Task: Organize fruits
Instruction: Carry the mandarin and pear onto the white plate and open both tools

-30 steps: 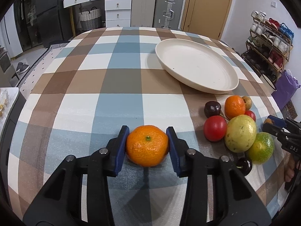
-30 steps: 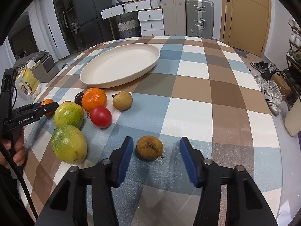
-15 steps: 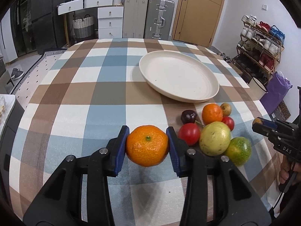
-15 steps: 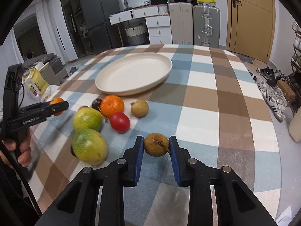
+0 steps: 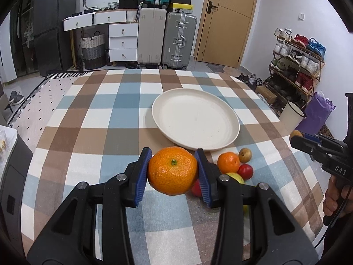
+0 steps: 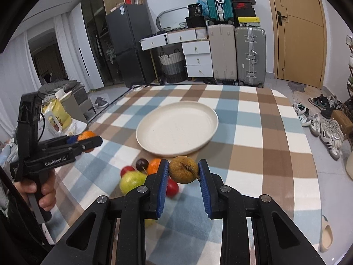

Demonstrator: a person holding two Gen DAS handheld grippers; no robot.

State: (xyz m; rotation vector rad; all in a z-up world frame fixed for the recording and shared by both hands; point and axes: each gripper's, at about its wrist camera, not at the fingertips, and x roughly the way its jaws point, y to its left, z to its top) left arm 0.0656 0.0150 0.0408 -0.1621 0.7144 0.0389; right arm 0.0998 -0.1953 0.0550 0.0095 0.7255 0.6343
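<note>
- The step in hand looks like the carry: each gripper has a fruit lifted clear of the desk (image 5: pixel 123 101), and both face the cream plate (image 5: pixel 229 119), which has nothing on it yet.
- The left gripper (image 5: pixel 173 171) has its fingers closed narrow on a large mandarin (image 5: pixel 172 173), the blue pads pressed against its two sides, stem end facing the camera.
- The right gripper (image 6: pixel 183 172) holds a small brown, rough-skinned fruit (image 6: pixel 183 169) between its fingers, gripped at both sides.
- The remaining fruits sit in a cluster on the checked cloth just in front of the plate: a smaller orange (image 5: pixel 228 162), a small brown fruit (image 5: pixel 245 155), a red one (image 5: pixel 246 171), a yellow-green one (image 6: pixel 132 182) and a dark plum-like one (image 6: pixel 141 164).
- The next move, as I judge it, calls for bringing each fruit over the plate's rim, lowering it close to the plate floor, and only then spreading the fingers, since round fruit will roll if dropped.
- The two grippers should set down well apart so they do not crowd each other over the plate.
</note>
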